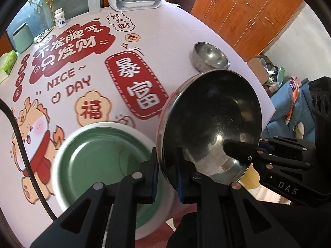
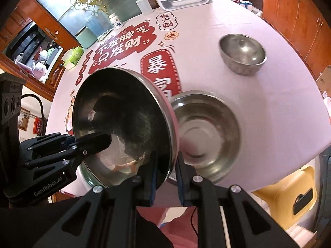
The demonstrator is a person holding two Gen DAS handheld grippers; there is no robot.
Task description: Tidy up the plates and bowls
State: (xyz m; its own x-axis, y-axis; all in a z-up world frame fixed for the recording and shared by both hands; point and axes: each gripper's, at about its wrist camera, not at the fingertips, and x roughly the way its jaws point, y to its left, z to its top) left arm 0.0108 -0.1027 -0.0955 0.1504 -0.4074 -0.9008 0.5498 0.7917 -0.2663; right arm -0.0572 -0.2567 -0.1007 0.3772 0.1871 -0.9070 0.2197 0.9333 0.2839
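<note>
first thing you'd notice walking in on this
A steel bowl held up tilted above the table's near edge, the left gripper and right gripper each clamped on its rim at opposite sides. Below sit a green plate, a second steel bowl, and the loud red-lettered tablecloth.

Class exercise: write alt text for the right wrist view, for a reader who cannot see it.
Two sets of black tongs, right and left, grip opposite rims of a tilted steel bowl above a pink printed tablecloth. Beside it sits a wide steel bowl, with a smaller steel bowl farther back.
</note>
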